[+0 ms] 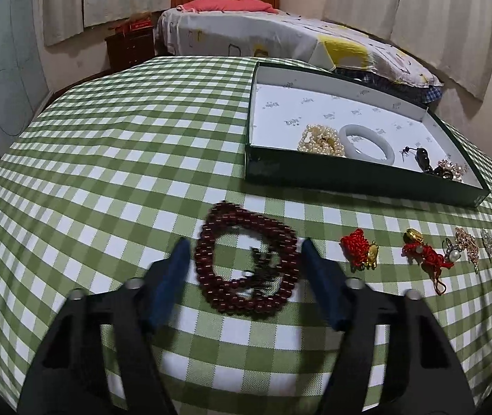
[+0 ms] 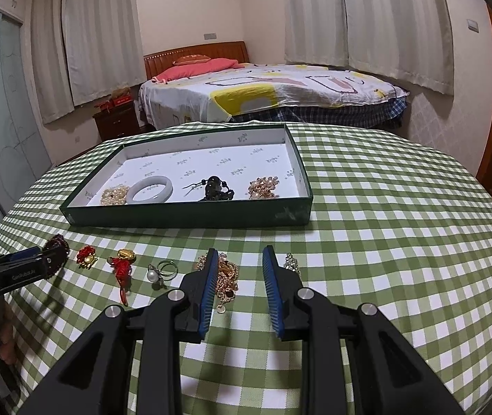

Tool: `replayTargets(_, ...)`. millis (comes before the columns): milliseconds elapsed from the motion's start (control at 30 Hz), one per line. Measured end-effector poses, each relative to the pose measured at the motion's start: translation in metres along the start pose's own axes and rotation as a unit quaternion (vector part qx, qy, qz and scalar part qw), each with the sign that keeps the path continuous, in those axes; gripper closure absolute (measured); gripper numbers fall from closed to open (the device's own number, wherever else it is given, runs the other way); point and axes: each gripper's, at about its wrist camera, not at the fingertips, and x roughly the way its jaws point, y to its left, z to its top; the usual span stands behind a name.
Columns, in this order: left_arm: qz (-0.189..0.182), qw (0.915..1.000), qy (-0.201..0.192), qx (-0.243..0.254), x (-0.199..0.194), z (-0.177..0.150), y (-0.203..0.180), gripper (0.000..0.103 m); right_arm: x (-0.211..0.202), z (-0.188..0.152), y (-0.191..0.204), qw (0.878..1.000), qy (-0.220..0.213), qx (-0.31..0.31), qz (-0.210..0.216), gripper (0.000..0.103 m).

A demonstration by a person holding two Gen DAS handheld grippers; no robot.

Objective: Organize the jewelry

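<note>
A dark red bead bracelet lies coiled on the checked tablecloth between the open fingers of my left gripper; whether they touch it I cannot tell. My right gripper is open and empty, low over a gold chain piece. A green tray with a white lining holds a pearl bracelet, a pale jade bangle, a black bead piece and a rose-gold cluster. Loose on the cloth lie two red-and-gold knot charms, a pearl ring and a crystal piece.
The table wears a green-and-white checked cloth that drops off at its rounded edges. The left gripper shows at the left edge of the right wrist view. A bed and a nightstand stand behind the table.
</note>
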Motion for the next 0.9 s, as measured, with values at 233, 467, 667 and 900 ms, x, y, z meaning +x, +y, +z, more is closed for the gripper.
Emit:
replayTargets(233, -0.011, 0.9999, -0.007, -0.008, -0.005, -0.001, 0.003, 0.081, 0.001, -0.001, 0.000, 1.000, 0.003, 0.002, 0.000, 0.076)
replayTargets(467, -0.024, 0.9995, -0.010, -0.015, -0.007, 0.000, 0.003, 0.088, 0.001, -0.002, 0.000, 1.000, 0.004, 0.001, 0.000, 0.076)
replayTargets(667, -0.024, 0.9995, -0.016, -0.011, -0.010, 0.000, 0.000, 0.088, 0.002, -0.002, 0.000, 1.000, 0.003, 0.002, -0.001, 0.076)
replayTargets(900, -0.020, 0.9994, -0.028, -0.003, -0.017, 0.001, -0.002, 0.088, 0.004, -0.002, -0.003, 1.000, 0.008, 0.004, -0.005, 0.076)
